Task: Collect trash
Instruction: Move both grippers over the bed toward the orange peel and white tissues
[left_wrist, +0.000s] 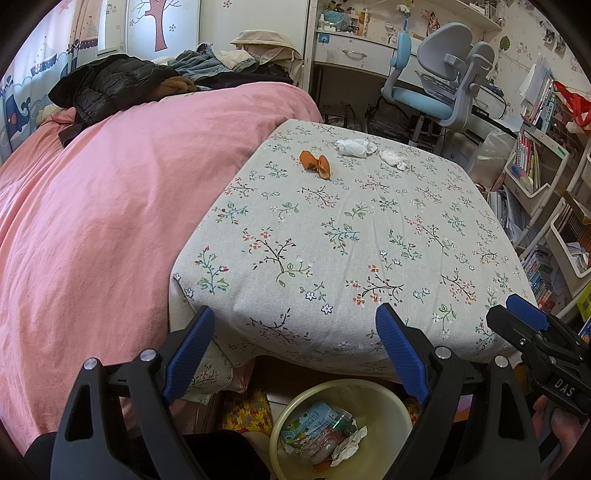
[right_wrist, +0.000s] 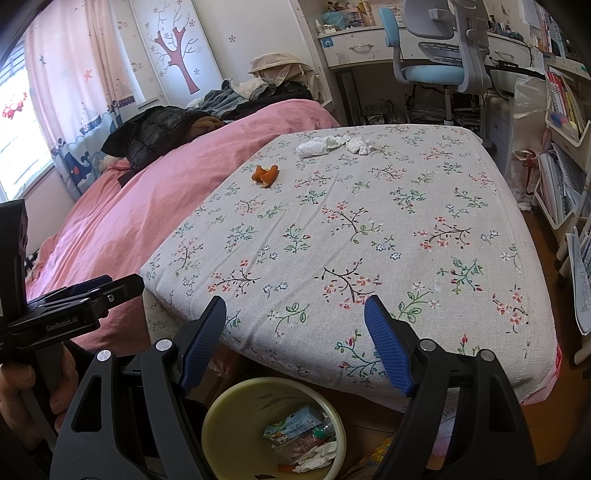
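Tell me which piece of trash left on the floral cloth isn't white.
The orange peel. It lies curled, nearer the pink bed than the two crumpled white tissues, which lie beyond it toward the far edge.

Pink bed (left_wrist: 92, 206) beside floral table (left_wrist: 351, 240); desk chair (left_wrist: 439, 85); apparently daylit window (right_wrist: 14, 122).

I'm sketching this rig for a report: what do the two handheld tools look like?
Both the left tool and right tool have black angular frames with triangular cutouts, silver pivot bolts, and ribbed blue pads. White lettering shows on their sides: "GenRobot.AI" on the left, "DAS" on the right. No cables visible.
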